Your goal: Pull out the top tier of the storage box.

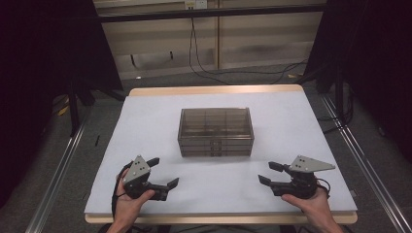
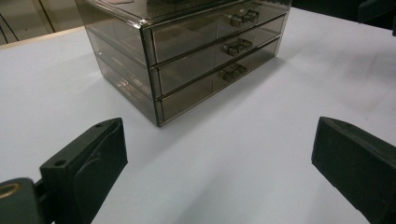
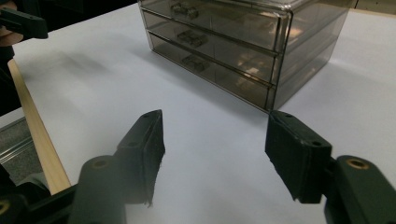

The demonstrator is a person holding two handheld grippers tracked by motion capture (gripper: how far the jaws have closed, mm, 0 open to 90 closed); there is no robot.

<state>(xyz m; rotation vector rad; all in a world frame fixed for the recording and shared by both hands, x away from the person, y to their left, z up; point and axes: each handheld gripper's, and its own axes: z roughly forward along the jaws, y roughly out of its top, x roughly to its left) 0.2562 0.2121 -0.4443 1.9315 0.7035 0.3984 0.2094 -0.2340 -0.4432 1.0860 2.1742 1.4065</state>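
A smoked-plastic three-drawer organizer stands at the center of a white-covered table, all three drawers pushed in, their small handles facing the person. From the box, the left gripper sits at about 7 o'clock and the right gripper at about 5 o'clock, each well apart from it and near the table's front edge, held in a hand rising from the bottom of the high view. The left gripper view shows its jaws spread wide with nothing but bare white surface between them, the drawer fronts off at 12 o'clock. The right gripper view shows jaws parted to a middling gap, narrower than the left's, likewise empty, with the organizer's corner at 1 o'clock.
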